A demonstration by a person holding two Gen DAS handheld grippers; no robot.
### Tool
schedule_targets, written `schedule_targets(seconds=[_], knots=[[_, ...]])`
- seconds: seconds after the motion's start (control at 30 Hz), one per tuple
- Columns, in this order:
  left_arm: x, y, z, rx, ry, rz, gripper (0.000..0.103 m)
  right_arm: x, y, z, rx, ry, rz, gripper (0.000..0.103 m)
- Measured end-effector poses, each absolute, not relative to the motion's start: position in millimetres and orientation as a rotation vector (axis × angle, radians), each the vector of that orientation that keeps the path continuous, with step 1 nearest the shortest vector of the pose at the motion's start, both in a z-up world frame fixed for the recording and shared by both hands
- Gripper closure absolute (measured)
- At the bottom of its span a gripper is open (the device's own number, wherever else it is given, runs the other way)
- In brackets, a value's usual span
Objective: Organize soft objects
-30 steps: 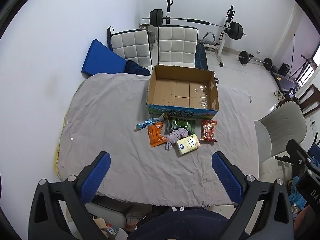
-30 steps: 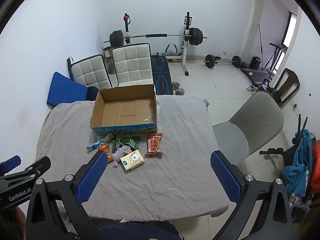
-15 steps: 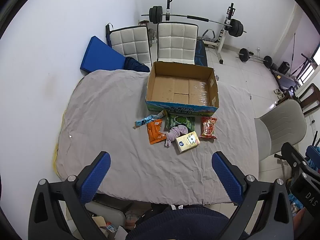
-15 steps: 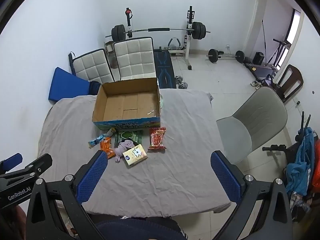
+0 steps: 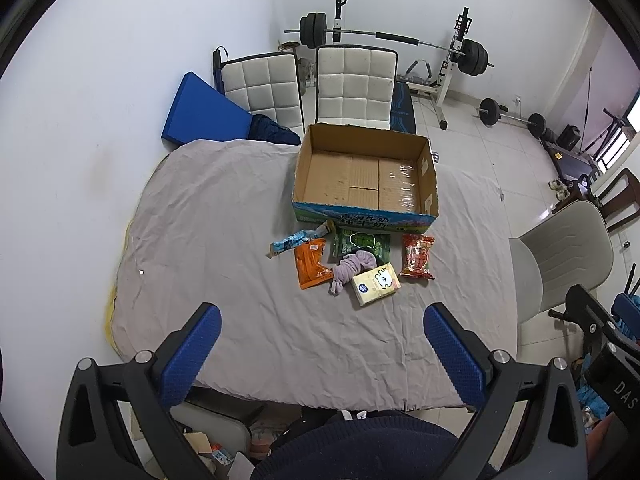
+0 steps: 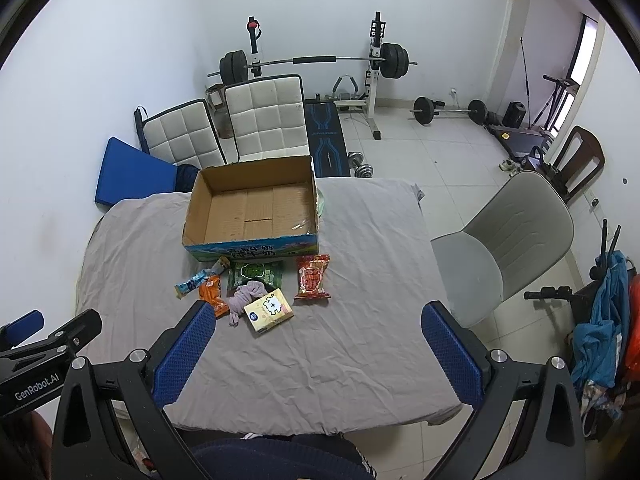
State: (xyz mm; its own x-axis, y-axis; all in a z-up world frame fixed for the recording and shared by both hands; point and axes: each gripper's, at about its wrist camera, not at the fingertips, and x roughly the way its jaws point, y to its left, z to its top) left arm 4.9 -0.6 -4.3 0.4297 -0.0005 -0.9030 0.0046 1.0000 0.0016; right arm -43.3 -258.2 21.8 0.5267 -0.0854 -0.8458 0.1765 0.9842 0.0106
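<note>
An open, empty cardboard box point(image 5: 366, 172) point(image 6: 256, 208) stands at the far side of a table covered by a grey cloth point(image 5: 224, 208) point(image 6: 360, 320). In front of it lie a blue wrapper point(image 5: 294, 240), an orange packet point(image 5: 312, 264), a green packet point(image 5: 362, 242), a red packet point(image 5: 417, 256) point(image 6: 313, 277), a lilac cloth point(image 5: 350, 266) point(image 6: 244, 298) and a yellow tissue pack point(image 5: 376, 284) point(image 6: 269, 310). My left gripper point(image 5: 322, 344) and right gripper point(image 6: 314, 340) are open and empty, high above the near table edge.
Two white padded chairs point(image 5: 352, 84) and a blue mat point(image 5: 200, 112) stand behind the table. A grey chair point(image 6: 504, 240) is to the right. A barbell rack point(image 6: 312, 60) and weights are at the back wall. The person's dark clothing point(image 5: 356, 448) is below.
Both grippers have risen and pulled back a little, so the table and box look slightly smaller and farther. Nothing on the table has moved. Both stay open.
</note>
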Motion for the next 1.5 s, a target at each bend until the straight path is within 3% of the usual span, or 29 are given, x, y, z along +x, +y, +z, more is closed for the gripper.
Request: schedule_targets(seconds=[1.5], knots=[[-2.9,-14.9,12.1,0.062,1.026,0.030,0.000,-46.6,-256.8,19.1,0.097,0.987,-0.170,0.000]])
